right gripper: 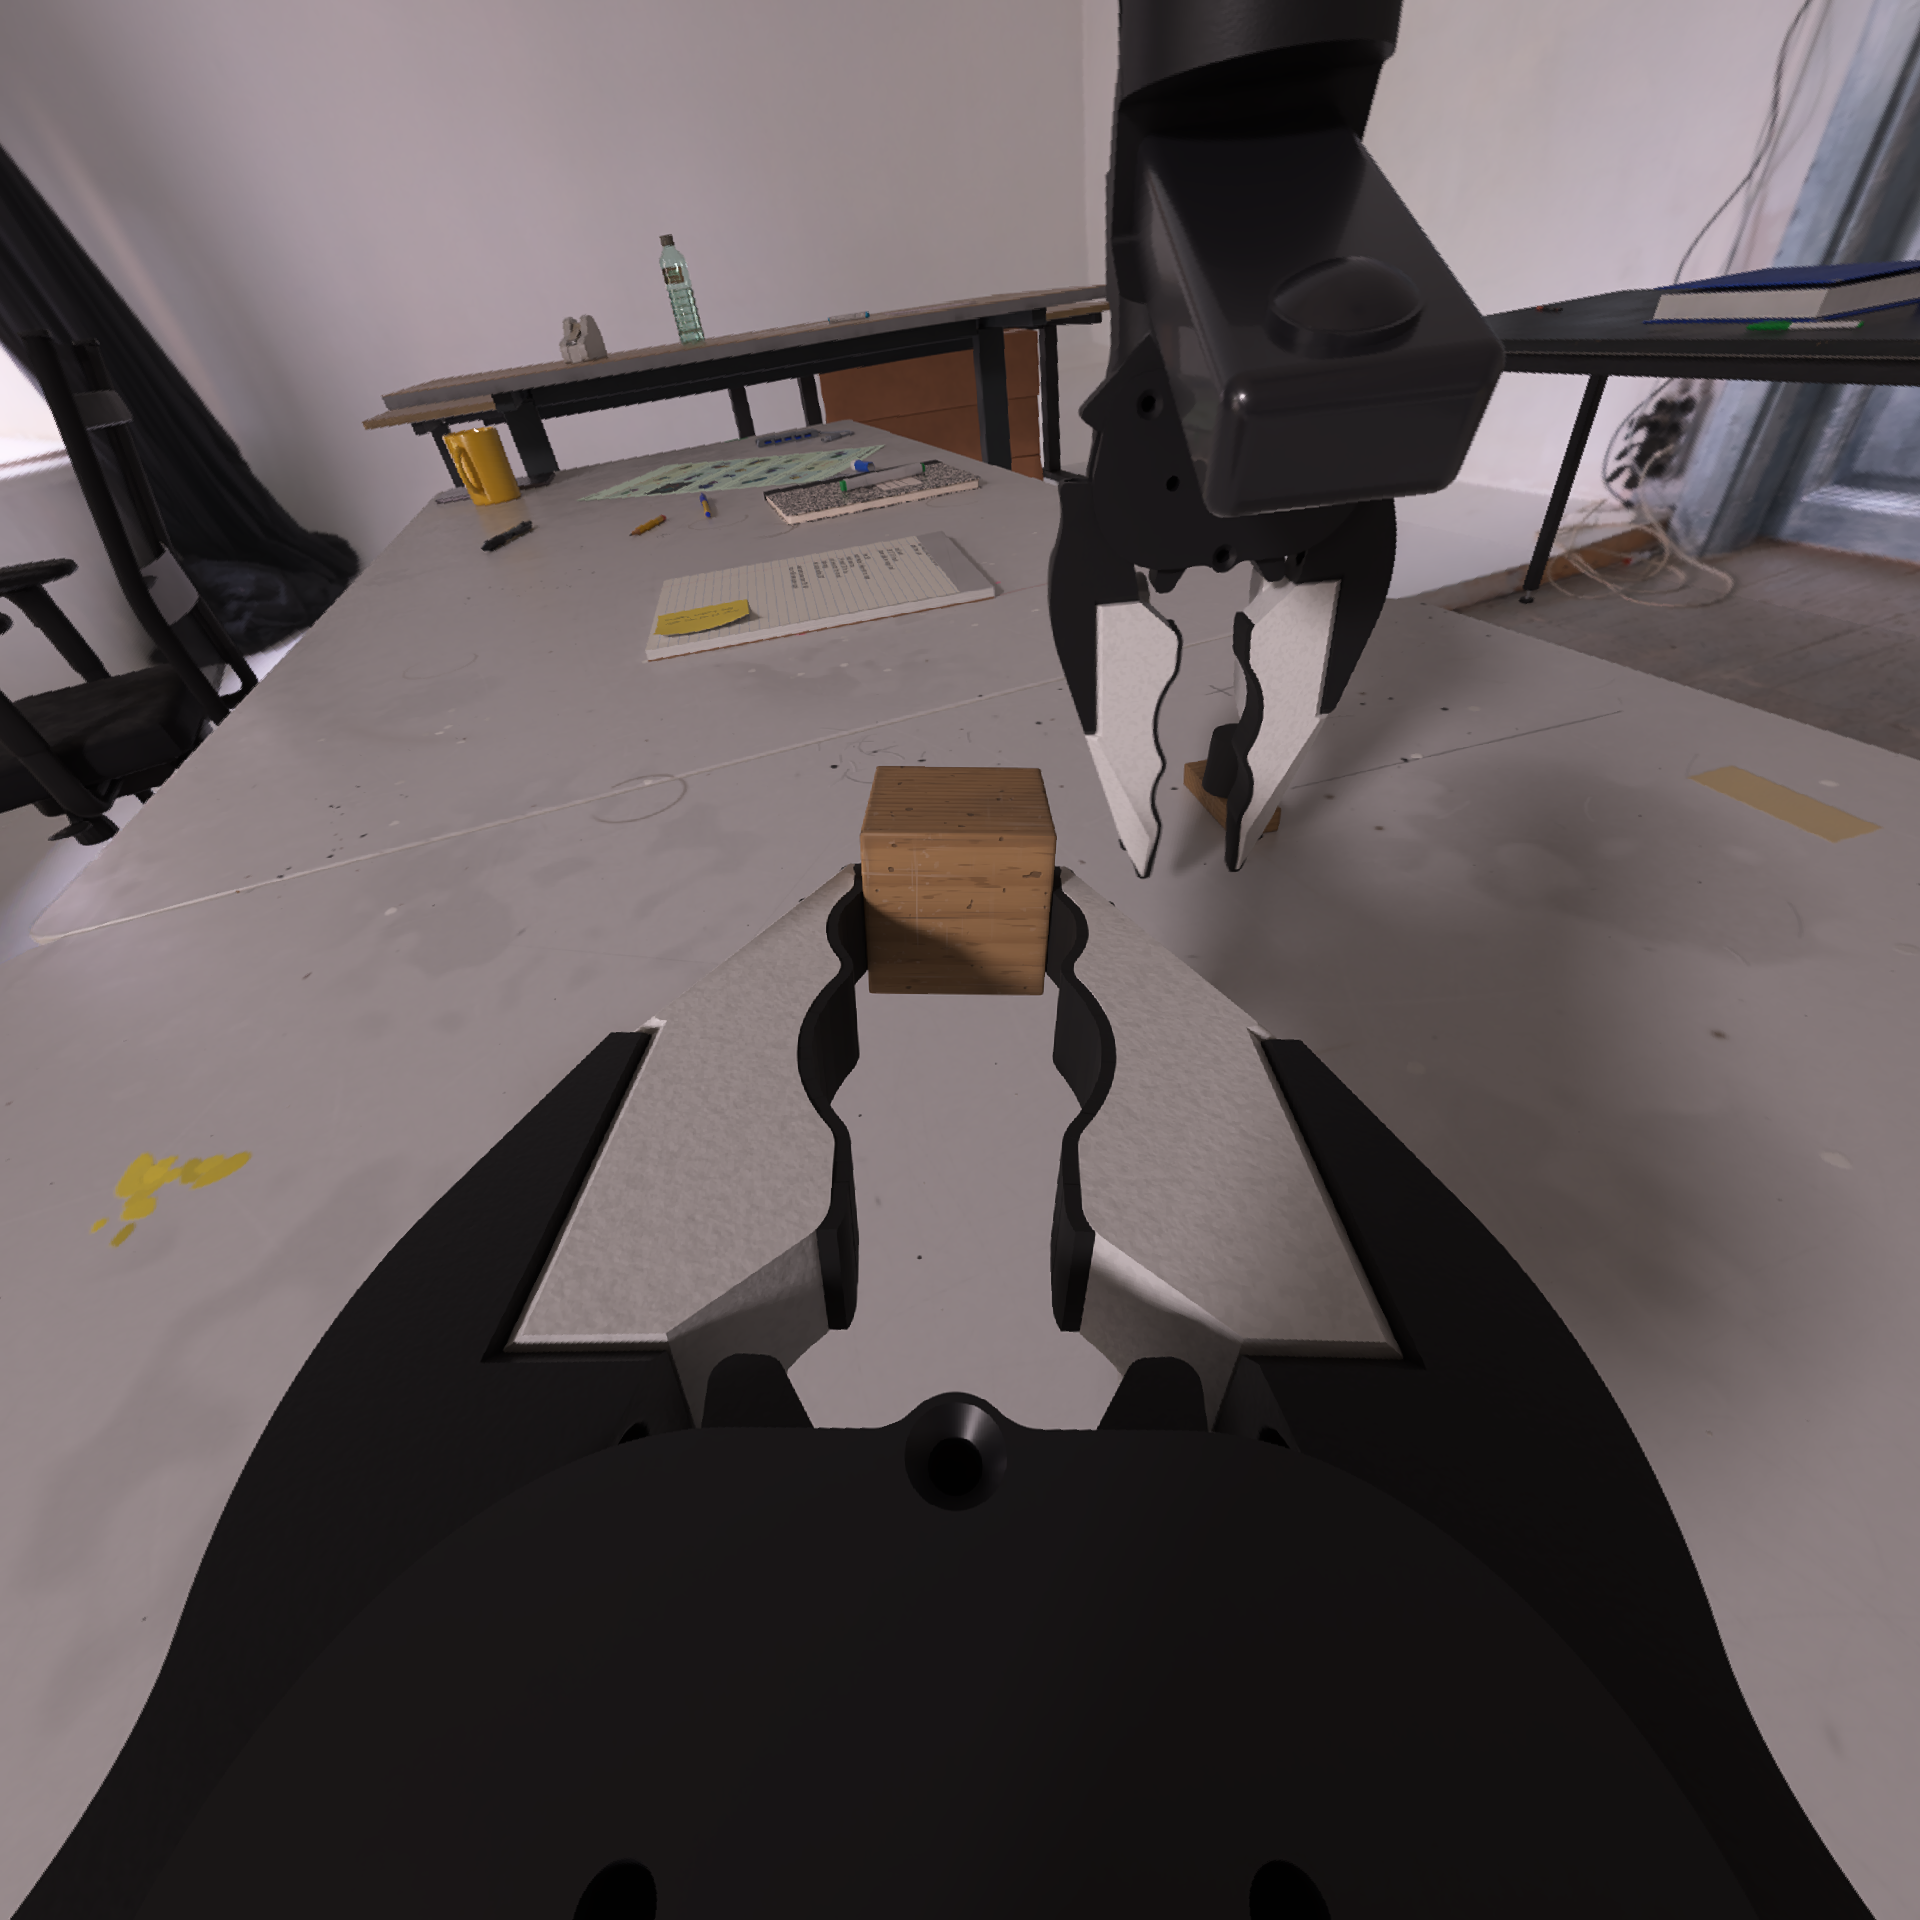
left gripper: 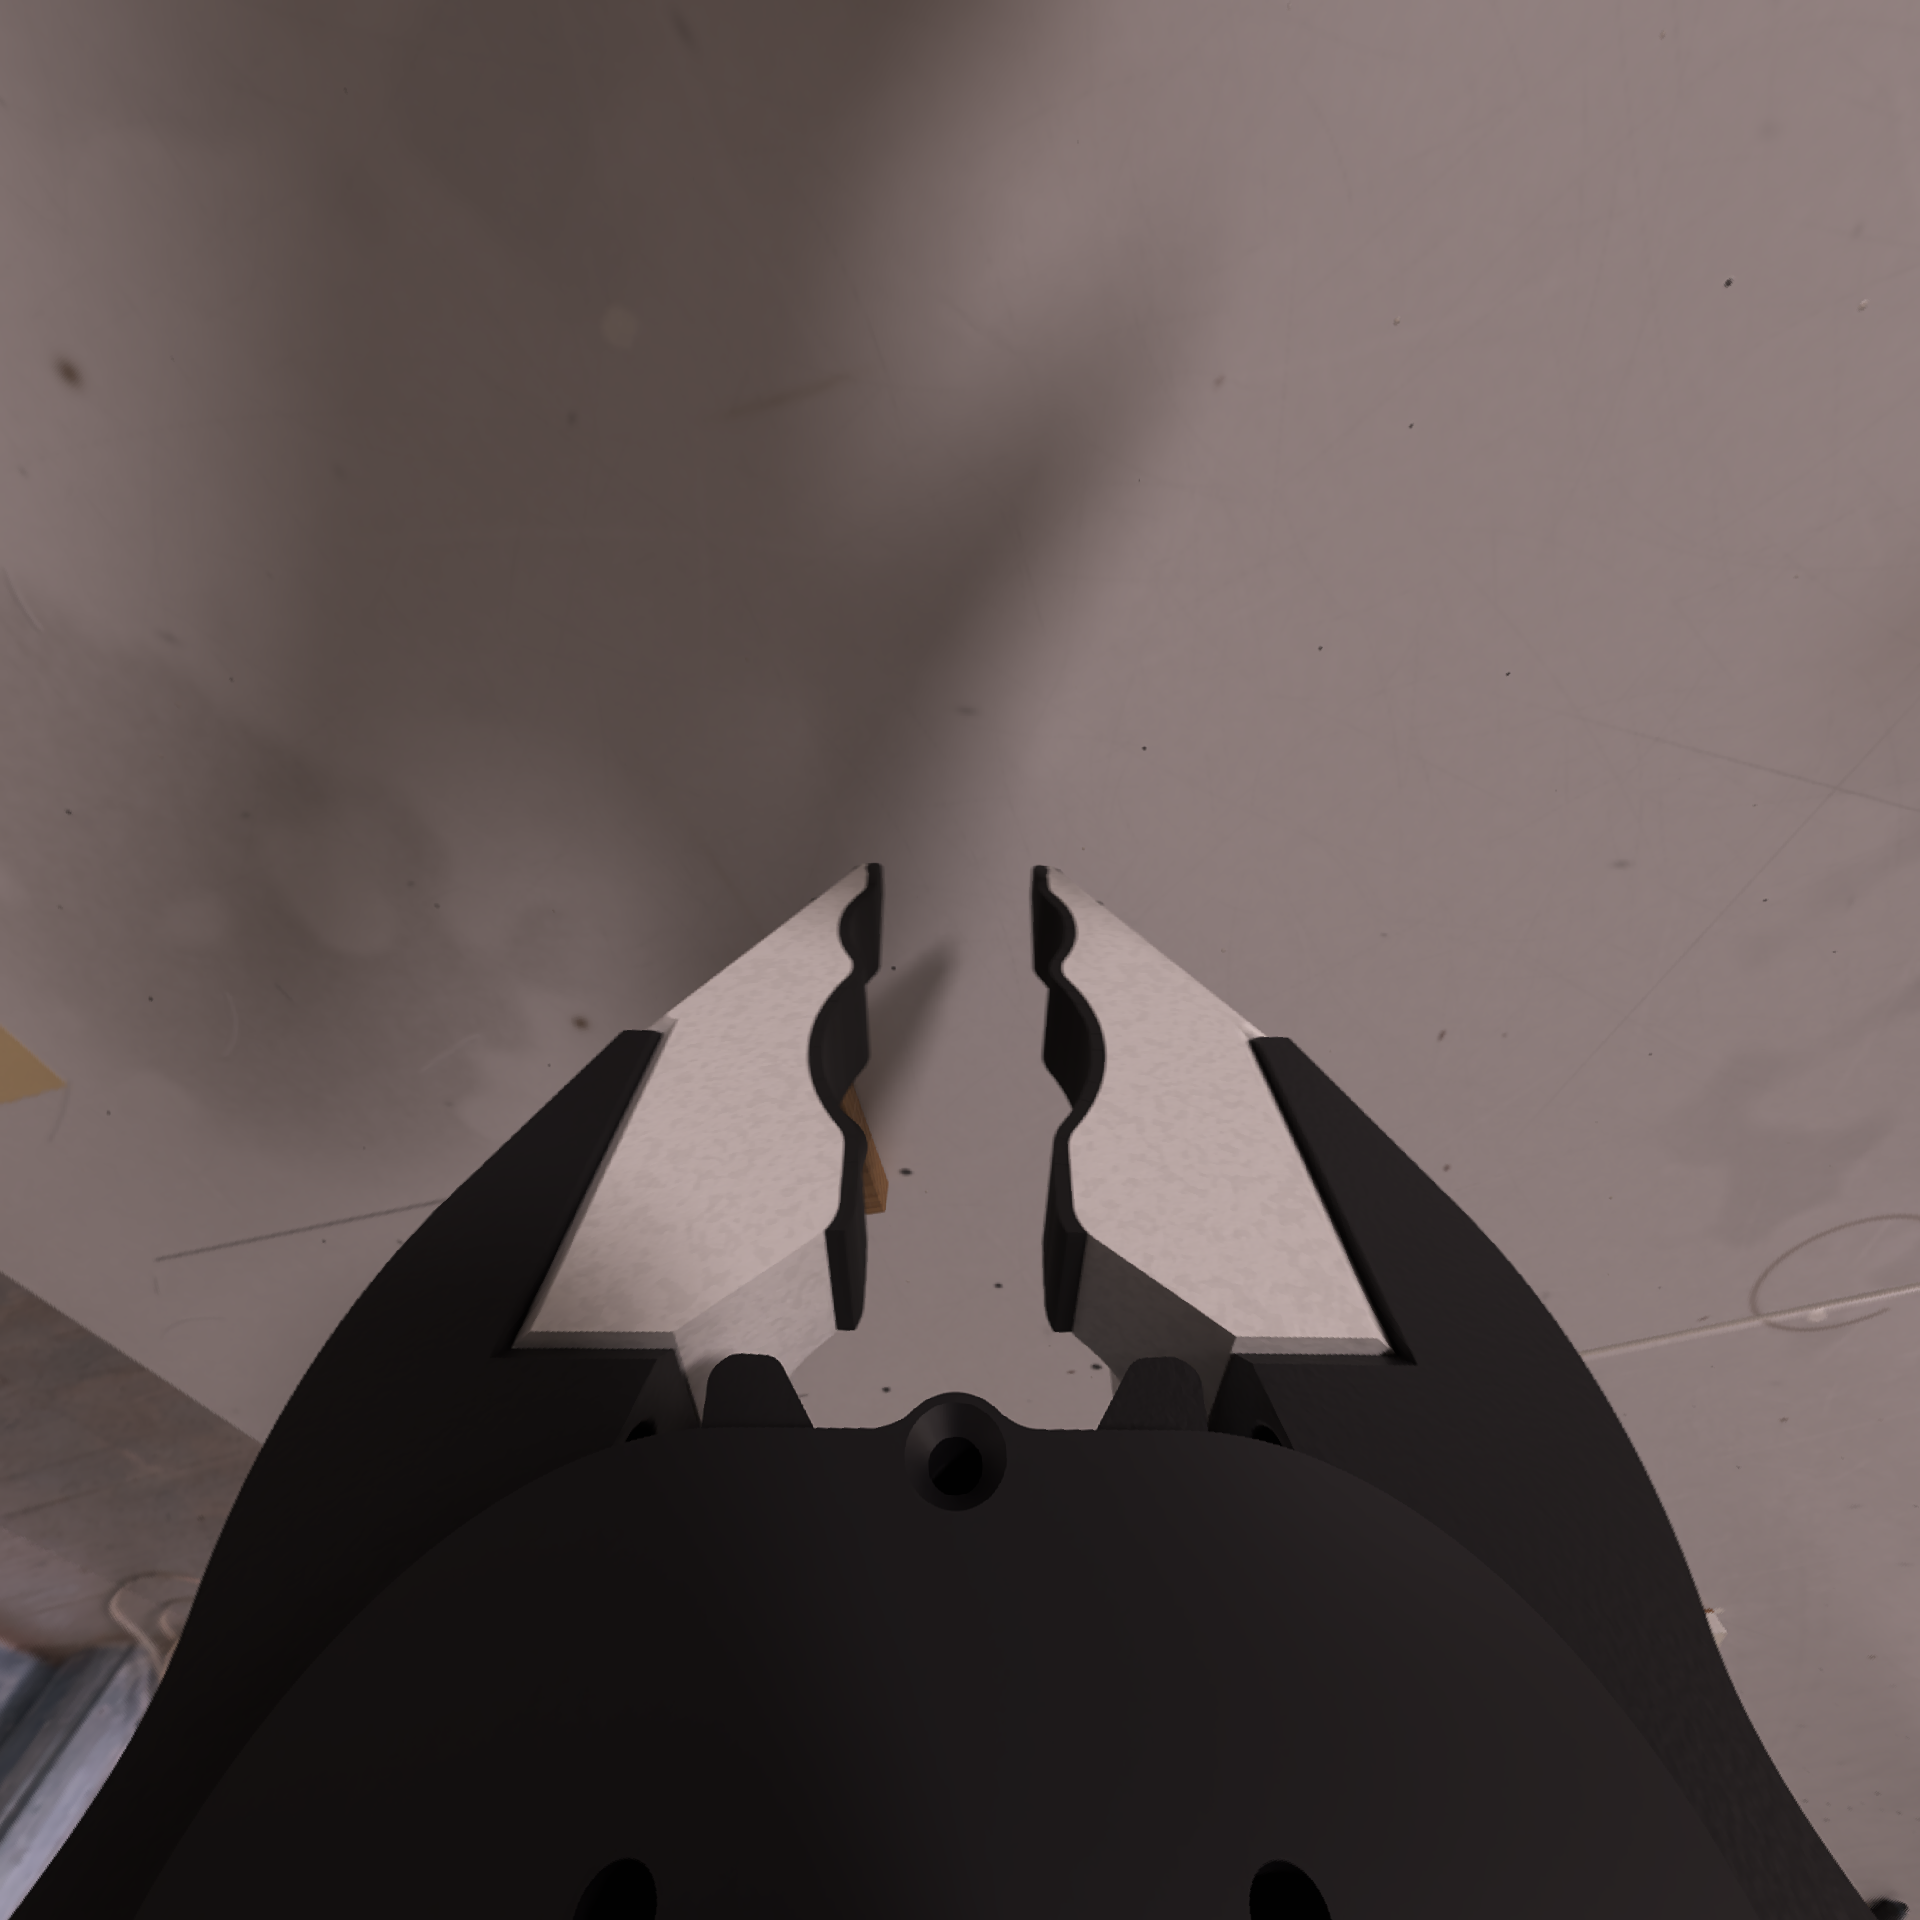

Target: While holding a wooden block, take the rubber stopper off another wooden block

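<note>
Right gripper (right gripper: 956,914) fingers are being closed on the light-brown wooden cube (right gripper: 956,894), keeping it held, while the left gripper (right gripper: 1195,862), narrowly parted and empty, is being positioned near the black rubber stopper (right gripper: 1226,764).

Writing lines the white notepad (right gripper: 831,597) and yellow sticky note (right gripper: 703,619); none is legible.

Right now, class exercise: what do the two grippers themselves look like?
The right gripper and the left gripper match: matte black curved bodies, pale grey speckled wedge-shaped fingers, and wavy black rubber inner pads. No cables or markings show.
</note>
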`<state>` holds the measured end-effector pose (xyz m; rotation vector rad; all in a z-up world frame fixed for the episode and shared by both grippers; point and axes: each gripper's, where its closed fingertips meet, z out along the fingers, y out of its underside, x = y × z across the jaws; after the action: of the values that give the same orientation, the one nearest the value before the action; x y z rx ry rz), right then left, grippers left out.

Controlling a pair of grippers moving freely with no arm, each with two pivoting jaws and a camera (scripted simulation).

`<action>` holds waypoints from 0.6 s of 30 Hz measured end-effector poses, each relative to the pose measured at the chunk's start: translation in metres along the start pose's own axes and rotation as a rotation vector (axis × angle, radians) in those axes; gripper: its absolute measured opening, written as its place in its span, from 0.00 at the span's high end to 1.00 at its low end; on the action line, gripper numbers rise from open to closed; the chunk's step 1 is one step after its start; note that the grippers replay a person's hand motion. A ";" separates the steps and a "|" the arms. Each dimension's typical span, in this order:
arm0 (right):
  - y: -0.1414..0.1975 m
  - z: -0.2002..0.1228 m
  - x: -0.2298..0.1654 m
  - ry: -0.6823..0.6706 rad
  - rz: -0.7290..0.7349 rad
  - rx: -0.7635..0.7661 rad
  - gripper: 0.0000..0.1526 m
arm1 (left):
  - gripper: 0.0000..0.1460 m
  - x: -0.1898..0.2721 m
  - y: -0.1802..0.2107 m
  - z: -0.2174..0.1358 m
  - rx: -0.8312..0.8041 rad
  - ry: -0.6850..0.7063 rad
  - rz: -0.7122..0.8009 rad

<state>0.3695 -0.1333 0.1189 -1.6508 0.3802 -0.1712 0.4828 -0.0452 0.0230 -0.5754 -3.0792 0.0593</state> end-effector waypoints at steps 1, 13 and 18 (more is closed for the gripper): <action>0.000 0.000 0.000 0.001 -0.001 0.000 0.78 | 0.85 -0.001 -0.001 0.000 0.006 0.008 0.003; -0.001 -0.001 -0.001 -0.004 -0.004 0.002 0.78 | 0.93 -0.061 -0.001 -0.021 0.079 -0.202 -0.118; -0.001 0.000 -0.001 -0.004 -0.002 0.000 0.78 | 0.75 -0.063 0.006 -0.024 0.069 -0.218 -0.150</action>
<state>0.3687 -0.1334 0.1198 -1.6510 0.3757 -0.1698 0.5439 -0.0614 0.0466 -0.3561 -3.3035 0.2421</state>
